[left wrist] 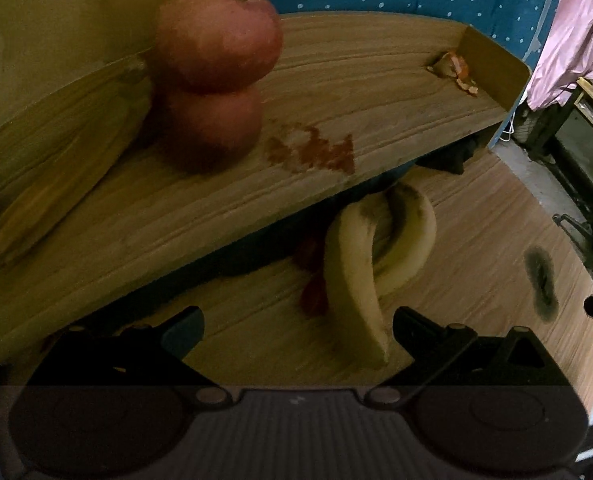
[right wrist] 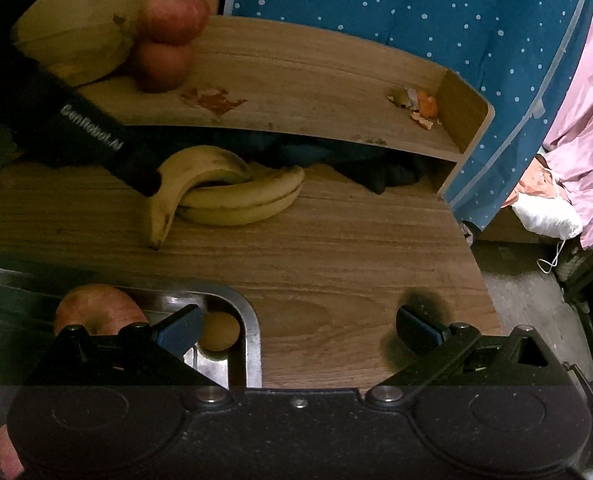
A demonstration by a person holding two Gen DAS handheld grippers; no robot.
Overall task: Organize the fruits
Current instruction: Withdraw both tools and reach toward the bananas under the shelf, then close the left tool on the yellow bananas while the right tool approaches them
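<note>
1. On the far left of the raised wooden shelf (right wrist: 316,76) lies a pale yellow bunch (right wrist: 76,54), dim and blurred; what fruit it is cannot be told for certain.
2. Just right of it, two red apples (left wrist: 216,32) sit stacked, the upper one resting on the lower, both mottled pink-red and touching the yellow bunch.
3. A reddish stain (right wrist: 214,100) marks the shelf board near the apples, and scraps of orange peel (right wrist: 420,108) lie at the shelf's right end against its side wall.
4. On the desk (right wrist: 336,248) below the shelf's front edge lie the bananas (right wrist: 232,196): yellow, curved, with brown bruises and dark tips, one arching over the others.
5. The left gripper (left wrist: 296,332) hangs over the desk with its jaws spread wide; the near end of one banana lies between its fingers, and they do not close on it. In the right wrist view its black body reaches to the bananas from the left.
6. The right gripper (right wrist: 298,330) has its jaws wide apart and holds nothing; it hovers over the corner of a metal tray (right wrist: 252,340).
7. The tray holds another red apple (right wrist: 96,310) with yellow streaks and a small brownish round fruit (right wrist: 220,332).
8. A dark burn-like mark (right wrist: 420,300) sits on the desk right of the tray.
</note>
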